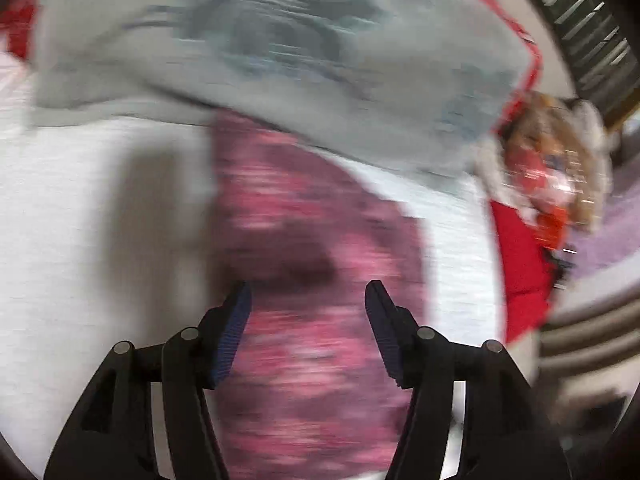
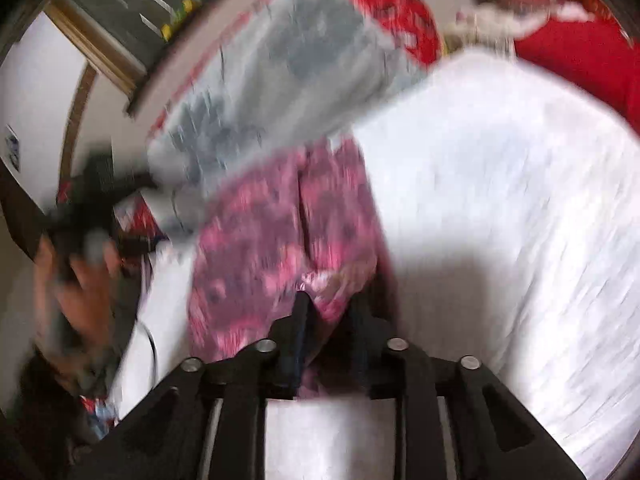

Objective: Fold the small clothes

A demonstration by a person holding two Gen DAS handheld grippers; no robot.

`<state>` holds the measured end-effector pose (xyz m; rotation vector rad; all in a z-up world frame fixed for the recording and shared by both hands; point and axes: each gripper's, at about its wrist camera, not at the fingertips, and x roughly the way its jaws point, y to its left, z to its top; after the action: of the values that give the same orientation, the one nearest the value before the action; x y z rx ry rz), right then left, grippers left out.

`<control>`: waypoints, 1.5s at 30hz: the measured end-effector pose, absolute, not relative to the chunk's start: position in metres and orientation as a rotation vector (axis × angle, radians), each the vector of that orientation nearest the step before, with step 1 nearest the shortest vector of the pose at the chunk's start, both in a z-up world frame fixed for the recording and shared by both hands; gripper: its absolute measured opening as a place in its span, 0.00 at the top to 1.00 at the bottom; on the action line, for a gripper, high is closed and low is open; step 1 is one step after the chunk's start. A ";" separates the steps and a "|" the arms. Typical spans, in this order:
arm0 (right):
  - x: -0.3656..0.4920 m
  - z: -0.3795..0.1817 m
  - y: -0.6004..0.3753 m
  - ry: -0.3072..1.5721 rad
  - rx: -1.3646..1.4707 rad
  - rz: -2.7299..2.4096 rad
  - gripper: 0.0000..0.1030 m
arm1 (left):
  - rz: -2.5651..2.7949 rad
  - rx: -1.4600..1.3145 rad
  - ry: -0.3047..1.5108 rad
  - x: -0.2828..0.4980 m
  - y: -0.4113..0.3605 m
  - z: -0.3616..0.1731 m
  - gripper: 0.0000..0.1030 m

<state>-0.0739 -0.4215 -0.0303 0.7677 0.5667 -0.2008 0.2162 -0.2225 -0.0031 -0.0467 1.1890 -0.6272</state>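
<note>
A small pink and purple patterned garment [image 1: 304, 248] lies on a white sheet [image 1: 100, 240]; both views are motion-blurred. My left gripper [image 1: 308, 292] is open just above the garment, its jaws apart with cloth showing between them. In the right wrist view the same garment [image 2: 280, 224] stretches away from me. My right gripper [image 2: 328, 304] is shut on the garment's near edge, with a fold of pink cloth bunched between the fingers. The left gripper [image 2: 96, 208] and the hand holding it show at the left of that view.
A grey printed garment [image 1: 280, 48] lies beyond the pink one, also in the right wrist view [image 2: 272, 88]. Red fabric [image 1: 520, 260] and a doll [image 1: 552, 168] lie at the sheet's right edge. Red cloth [image 2: 580, 56] lies at the far right.
</note>
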 end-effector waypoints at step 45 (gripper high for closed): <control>-0.013 -0.059 -0.438 0.774 0.747 -0.140 0.83 | -0.640 0.050 1.049 0.174 -0.170 -0.049 0.24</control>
<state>-0.0131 -0.4385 -0.0587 0.7470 0.7739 -0.1397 0.1735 -0.1696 -0.0493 0.0497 1.0490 -0.6398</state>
